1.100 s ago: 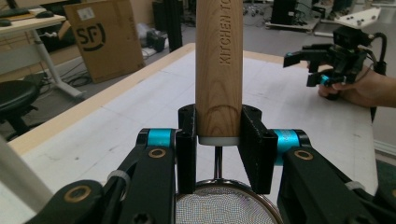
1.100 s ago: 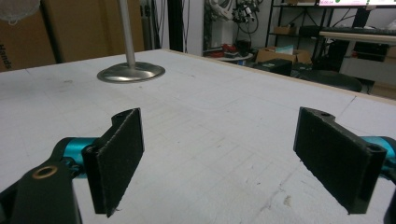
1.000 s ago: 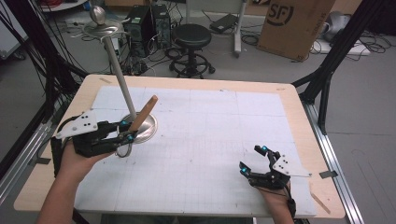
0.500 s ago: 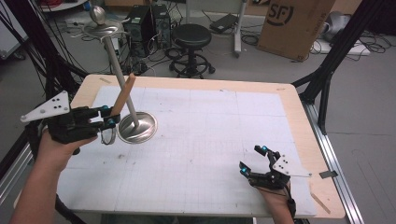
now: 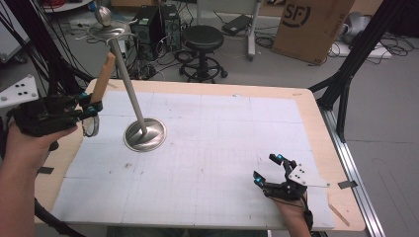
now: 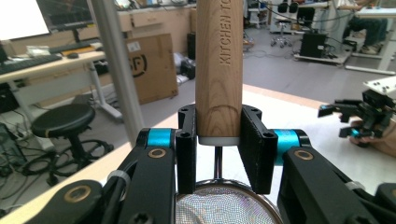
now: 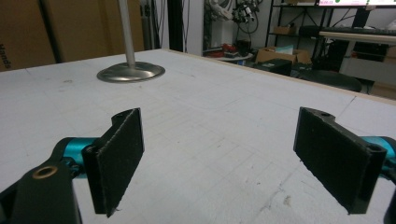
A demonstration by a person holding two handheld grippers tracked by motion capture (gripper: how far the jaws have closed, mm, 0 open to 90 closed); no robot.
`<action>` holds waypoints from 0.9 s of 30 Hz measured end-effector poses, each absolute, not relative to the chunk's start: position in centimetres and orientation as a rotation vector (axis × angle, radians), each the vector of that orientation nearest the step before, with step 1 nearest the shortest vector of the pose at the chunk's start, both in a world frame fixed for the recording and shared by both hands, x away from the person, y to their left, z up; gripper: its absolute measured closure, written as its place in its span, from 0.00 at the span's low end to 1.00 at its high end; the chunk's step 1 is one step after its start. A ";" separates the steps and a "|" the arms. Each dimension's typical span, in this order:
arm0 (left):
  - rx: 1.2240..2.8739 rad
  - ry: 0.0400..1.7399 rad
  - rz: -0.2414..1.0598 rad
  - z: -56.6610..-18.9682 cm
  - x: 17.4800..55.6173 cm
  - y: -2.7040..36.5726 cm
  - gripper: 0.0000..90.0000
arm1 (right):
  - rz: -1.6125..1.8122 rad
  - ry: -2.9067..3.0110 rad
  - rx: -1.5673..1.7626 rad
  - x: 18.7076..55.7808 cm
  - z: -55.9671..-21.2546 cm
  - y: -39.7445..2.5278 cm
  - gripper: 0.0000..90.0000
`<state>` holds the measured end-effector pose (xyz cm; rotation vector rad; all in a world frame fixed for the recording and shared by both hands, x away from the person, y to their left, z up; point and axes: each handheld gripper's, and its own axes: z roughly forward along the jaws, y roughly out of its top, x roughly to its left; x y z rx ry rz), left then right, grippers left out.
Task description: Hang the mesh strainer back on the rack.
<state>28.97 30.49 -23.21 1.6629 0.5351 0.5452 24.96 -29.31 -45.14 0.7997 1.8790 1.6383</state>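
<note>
At nine o'clock of the worktop point(image 5: 207, 148), the left gripper point(image 5: 91, 106) clenches a wooden-handled mesh strainer point(image 6: 219, 60), lifted beside the metal stand point(image 5: 143, 133); swinging could knock its pole. Right gripper point(image 5: 269, 170) idles, jaws released.

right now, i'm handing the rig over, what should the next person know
Left gripper: shut on the wooden handle of a mesh strainer, held in the air off the table's left edge, handle pointing up.
Right gripper: open, holding nothing, low over the white mat near its front right corner.
Metal stand: upright on the mat, its hook top bare.
Done: strainer picked up.
Left: probably hanging the strainer on the stand; the strainer touches nothing there yet.
</note>
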 end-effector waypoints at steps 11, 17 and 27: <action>1.611 0.595 0.598 -22.5 29.2 32.5 0.77 | 1.638 1.881 0.800 25.0 -45.1 -29.3 0.17; 1.593 0.618 0.622 -22.1 29.1 33.2 0.77 | 1.638 1.880 0.800 25.0 -45.1 -29.3 0.17; 1.568 0.670 0.668 -21.7 29.0 34.6 0.77 | 1.640 1.880 0.802 25.0 -45.1 -29.3 0.17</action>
